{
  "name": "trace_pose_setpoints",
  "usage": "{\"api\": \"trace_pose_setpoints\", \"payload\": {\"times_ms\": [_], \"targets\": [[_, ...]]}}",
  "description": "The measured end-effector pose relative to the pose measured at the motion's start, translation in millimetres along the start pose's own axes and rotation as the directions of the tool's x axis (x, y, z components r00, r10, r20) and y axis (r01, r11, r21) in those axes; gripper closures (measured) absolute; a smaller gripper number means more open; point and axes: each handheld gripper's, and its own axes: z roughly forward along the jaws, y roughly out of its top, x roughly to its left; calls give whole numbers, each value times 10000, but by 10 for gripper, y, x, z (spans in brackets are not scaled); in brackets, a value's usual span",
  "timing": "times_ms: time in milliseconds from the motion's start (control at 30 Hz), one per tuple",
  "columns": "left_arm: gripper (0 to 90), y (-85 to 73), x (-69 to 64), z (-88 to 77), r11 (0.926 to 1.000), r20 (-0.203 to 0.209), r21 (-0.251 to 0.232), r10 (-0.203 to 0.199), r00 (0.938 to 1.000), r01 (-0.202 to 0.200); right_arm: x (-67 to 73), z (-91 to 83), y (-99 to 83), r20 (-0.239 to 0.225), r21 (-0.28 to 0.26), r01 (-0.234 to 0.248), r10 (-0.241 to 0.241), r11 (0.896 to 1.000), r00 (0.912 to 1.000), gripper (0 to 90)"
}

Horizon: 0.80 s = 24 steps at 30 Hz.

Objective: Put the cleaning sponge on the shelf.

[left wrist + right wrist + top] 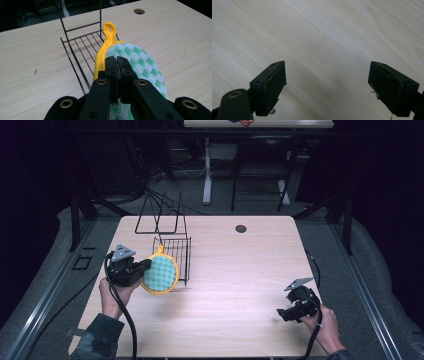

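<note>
A round pot holder (pixel 160 274) with a green-and-white check face, yellow rim and yellow loop is held off the table at the left. My left gripper (pixel 142 267) is shut on its edge. In the left gripper view the two jaws pinch the pot holder (pixel 135 58) near its yellow rim, and the loop points toward the black wire rack (pixel 82 47). The wire rack (pixel 172 247) stands just behind and beside the pot holder. My right gripper (pixel 284 314) rests low at the table's right front, open, with bare wood between its fingers (pixel 270 85).
The light wooden table (pixel 235 270) has a round cable hole (pixel 241 228) near its far edge. The rack's tall wire frame (pixel 159 212) rises at the back left. Cables trail from both grippers toward the front edge. Dark floor and table legs lie beyond.
</note>
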Motion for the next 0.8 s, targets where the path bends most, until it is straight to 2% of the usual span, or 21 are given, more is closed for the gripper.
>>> {"api": "trace_pose_setpoints", "payload": {"times_ms": [467, 800], "targets": [[879, 46, 73, 170, 9996, -341, -207, -189, 9992, 182, -4, -2, -2, 22, -21, -30, 30, 10000, 10000, 146], [879, 62, 118, 321, 9966, -571, -594, -608, 9965, 574, -9, -1, -4, 64, 3, 3, -3, 10000, 10000, 146]]}}
